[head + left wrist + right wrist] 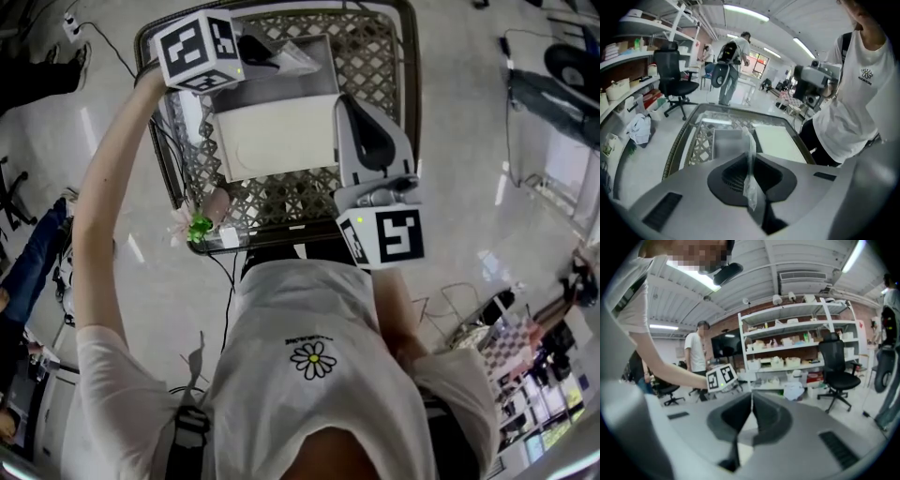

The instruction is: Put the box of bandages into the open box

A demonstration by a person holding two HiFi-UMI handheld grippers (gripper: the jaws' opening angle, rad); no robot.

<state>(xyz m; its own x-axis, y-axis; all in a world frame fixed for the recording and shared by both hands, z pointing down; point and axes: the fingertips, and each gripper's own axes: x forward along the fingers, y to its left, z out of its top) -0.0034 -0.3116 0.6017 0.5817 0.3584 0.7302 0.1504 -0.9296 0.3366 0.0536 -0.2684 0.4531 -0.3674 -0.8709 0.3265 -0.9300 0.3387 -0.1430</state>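
Note:
The open box [286, 84] lies on a mesh-topped table [375, 56], its cream lid [277, 136] folded out toward me. In the left gripper view it shows as a grey tray [725, 143] beside the white lid [776, 140]. My left gripper [258, 52] hovers over the tray, shut on a clear plastic bag [750, 180] that hangs from its jaws [298, 61]. Whether the bag has anything in it cannot be told. My right gripper [354, 105] is above the lid's right edge, held level, jaws shut with nothing between them [751, 404]. No bandage box can be made out.
The table has a dark raised rim [150, 112]; a pink flower and a green thing [197, 225] sit at its near left corner. Cables cross the floor [103, 42]. Shelving [797, 352], office chairs [675, 79] and other people [733, 61] stand around.

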